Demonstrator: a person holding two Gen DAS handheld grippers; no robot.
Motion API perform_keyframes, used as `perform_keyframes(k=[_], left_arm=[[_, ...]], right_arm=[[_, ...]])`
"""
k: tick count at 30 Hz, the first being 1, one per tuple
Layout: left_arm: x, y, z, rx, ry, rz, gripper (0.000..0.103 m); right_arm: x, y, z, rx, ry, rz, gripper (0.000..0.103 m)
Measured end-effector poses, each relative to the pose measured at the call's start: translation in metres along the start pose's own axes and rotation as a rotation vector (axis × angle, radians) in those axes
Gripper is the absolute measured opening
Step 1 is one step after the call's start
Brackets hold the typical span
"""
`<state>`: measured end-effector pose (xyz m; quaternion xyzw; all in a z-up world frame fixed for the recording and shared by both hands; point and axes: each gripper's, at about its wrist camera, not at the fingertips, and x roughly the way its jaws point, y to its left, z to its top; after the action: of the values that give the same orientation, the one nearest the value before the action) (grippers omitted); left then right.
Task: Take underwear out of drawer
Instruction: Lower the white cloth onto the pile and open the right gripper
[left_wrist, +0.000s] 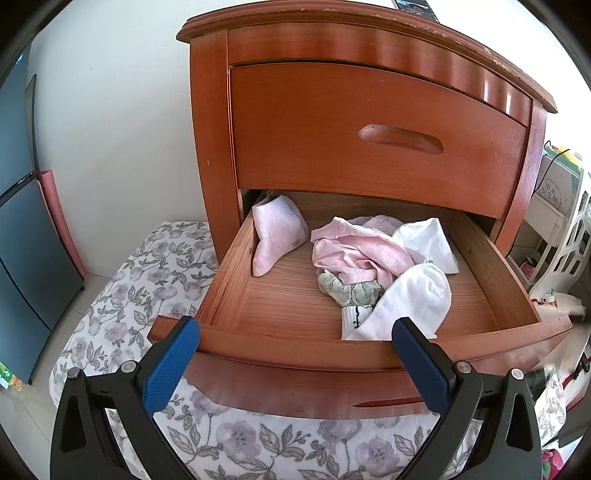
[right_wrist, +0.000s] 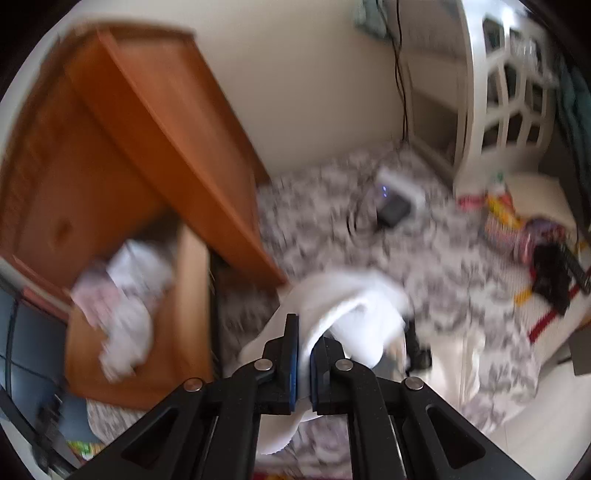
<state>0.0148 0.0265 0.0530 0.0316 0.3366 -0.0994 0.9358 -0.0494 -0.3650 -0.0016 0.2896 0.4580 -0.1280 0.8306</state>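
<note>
**A:** Start at the left. What's the left gripper (left_wrist: 295, 332) doing?

**B:** Its blue-padded jaws stand wide apart with nothing between them. It hangs just in front of the front rail of the pulled-out lower wooden drawer (left_wrist: 295, 350) of the reddish-brown nightstand (left_wrist: 369, 147), angled down into it.

**A:** And what lies ahead of it?

**B:** At the drawer's back left corner, a folded pale pink sock (left_wrist: 275, 236) leans on the side wall. Right of centre sits a heap: crumpled pink cotton underwear (left_wrist: 354, 251) on top, a pale green lace piece (left_wrist: 351, 291) tucked under its near edge, white socks (left_wrist: 410, 299) draped to the right and toward the front. The pink piece is beyond and a little right of the left gripper's midline, its bulk running roughly left to right across the drawer.

**A:** Now the right side.

**B:** The right gripper (right_wrist: 303, 354) is clamped on a white soft cloth (right_wrist: 351, 314), which bunches ahead of the pads and trails below them. That view is blurred. It is outside the drawer, over the grey floral bedding (right_wrist: 369, 229), with the drawer off to its left.

**A:** So which hand is nearer the heap?

**B:** The left, I'd judge. It is free and already facing it; a short reach forward and slightly right would meet the pink piece across its narrow side.
</note>
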Motion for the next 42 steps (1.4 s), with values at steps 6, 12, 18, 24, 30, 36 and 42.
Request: perform_keyframes(k=[6,12,18,24,30,36,42], left_arm=[[0.0,0.0,0.0,0.0,0.0,0.0,0.103],[0.0,0.0,0.0,0.0,0.0,0.0,0.103],[0.0,0.0,0.0,0.0,0.0,-0.001,0.103],[0.0,0.0,0.0,0.0,0.0,0.0,0.103],[0.0,0.0,0.0,0.0,0.0,-0.001,0.103],[0.0,0.0,0.0,-0.001,0.0,0.001,0.103],[0.0,0.0,0.0,-0.001,0.0,0.001,0.103]], right_arm=[[0.027,-0.015,-0.042,-0.021,0.081,-0.043,0.005],[0.04,-0.019,-0.067,-0.01,0.071,-0.127,0.008],[0.048,-0.004,-0.082,-0.045,0.04,-0.237,0.008],[0.04,0.002,-0.081,-0.071,0.031,-0.267,0.011],[0.033,0.0,-0.083,-0.03,0.022,-0.255,0.027],[0.018,-0.004,-0.085,0.009,-0.03,-0.242,0.055],[0.007,0.006,-0.091,-0.008,-0.082,-0.257,0.066]])
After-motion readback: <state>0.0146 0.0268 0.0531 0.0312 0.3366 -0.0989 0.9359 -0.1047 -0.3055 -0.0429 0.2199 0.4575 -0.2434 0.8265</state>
